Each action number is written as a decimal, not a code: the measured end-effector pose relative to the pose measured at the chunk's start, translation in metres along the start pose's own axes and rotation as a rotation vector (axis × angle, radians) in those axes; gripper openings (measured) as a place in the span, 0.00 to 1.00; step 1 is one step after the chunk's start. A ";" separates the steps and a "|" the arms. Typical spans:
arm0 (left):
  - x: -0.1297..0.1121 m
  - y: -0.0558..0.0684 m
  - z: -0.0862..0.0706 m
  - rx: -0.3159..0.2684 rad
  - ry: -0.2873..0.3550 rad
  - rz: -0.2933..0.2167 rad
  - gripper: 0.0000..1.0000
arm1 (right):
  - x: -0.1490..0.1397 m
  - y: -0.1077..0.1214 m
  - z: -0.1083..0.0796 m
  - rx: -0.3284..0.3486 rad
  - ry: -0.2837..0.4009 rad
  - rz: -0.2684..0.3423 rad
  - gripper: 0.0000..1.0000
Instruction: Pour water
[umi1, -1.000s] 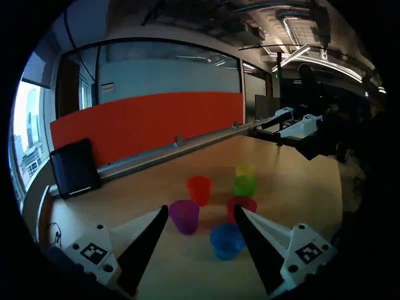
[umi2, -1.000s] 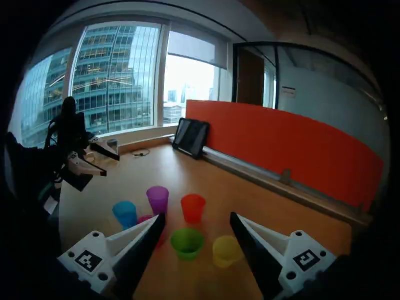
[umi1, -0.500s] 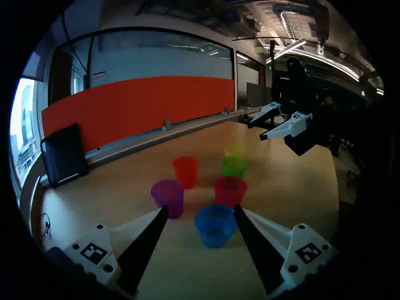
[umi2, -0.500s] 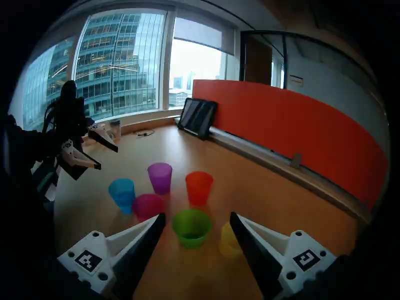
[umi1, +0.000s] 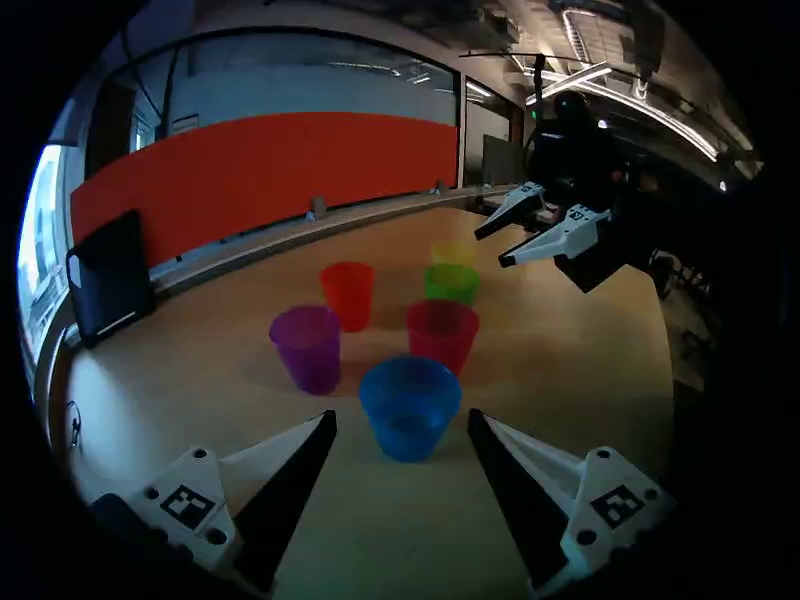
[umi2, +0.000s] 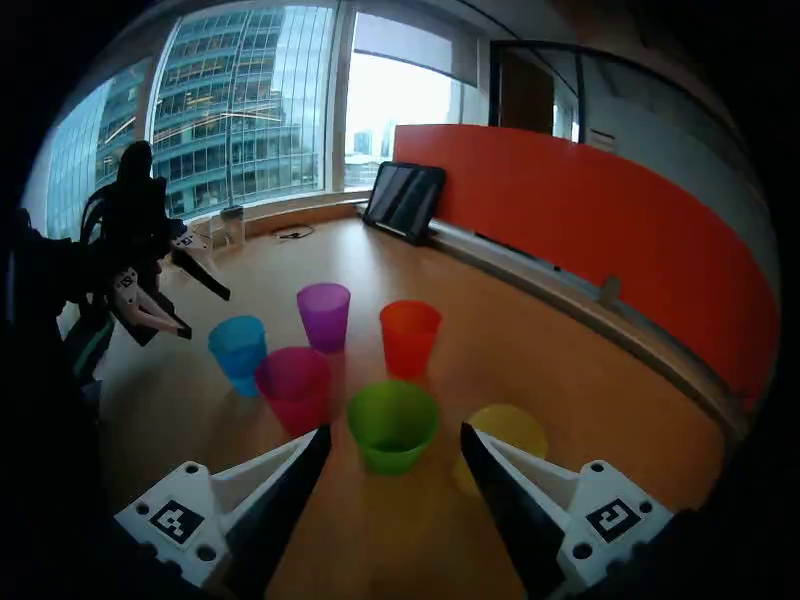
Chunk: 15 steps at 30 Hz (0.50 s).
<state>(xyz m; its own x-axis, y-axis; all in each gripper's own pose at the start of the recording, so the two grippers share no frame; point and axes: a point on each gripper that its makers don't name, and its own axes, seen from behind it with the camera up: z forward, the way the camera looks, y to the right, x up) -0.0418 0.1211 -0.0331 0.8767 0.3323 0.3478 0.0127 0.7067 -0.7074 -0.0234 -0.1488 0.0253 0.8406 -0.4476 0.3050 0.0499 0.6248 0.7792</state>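
In the left gripper view, the left gripper (umi1: 400, 413) is spread wide and empty at the bottom of the frame. The blue cup (umi1: 408, 405) stands upright on the table (umi1: 590, 350) just beyond the gap between its fingers. In the right gripper view, the right gripper (umi2: 395, 429) is likewise released, with the green cup (umi2: 392, 425) at lower centre before its gap and the purple cup (umi2: 323, 315) and orange cup (umi2: 409, 337) behind.

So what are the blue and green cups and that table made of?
The blue cup and green cup look like thin translucent plastic: light glows through their walls. The table looks like pale wood or wood-look laminate, smooth with a soft sheen; I cannot tell which.
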 end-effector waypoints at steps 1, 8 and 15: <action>-0.002 0.001 0.001 -0.003 -0.006 0.002 0.98 | -0.003 0.000 0.001 0.001 -0.006 -0.001 1.00; -0.015 0.002 0.010 -0.012 -0.053 0.002 0.98 | -0.017 0.000 0.011 0.003 -0.039 -0.007 1.00; -0.021 -0.001 0.021 -0.019 -0.080 -0.003 0.98 | -0.025 0.001 0.020 0.009 -0.060 0.003 1.00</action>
<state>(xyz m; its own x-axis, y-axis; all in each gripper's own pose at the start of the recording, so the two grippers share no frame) -0.0704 0.1268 -0.0265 0.8357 0.3791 0.3974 0.0251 0.6965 -0.7172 -0.0553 -0.1501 0.0291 0.8068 -0.4836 0.3392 0.0427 0.6205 0.7831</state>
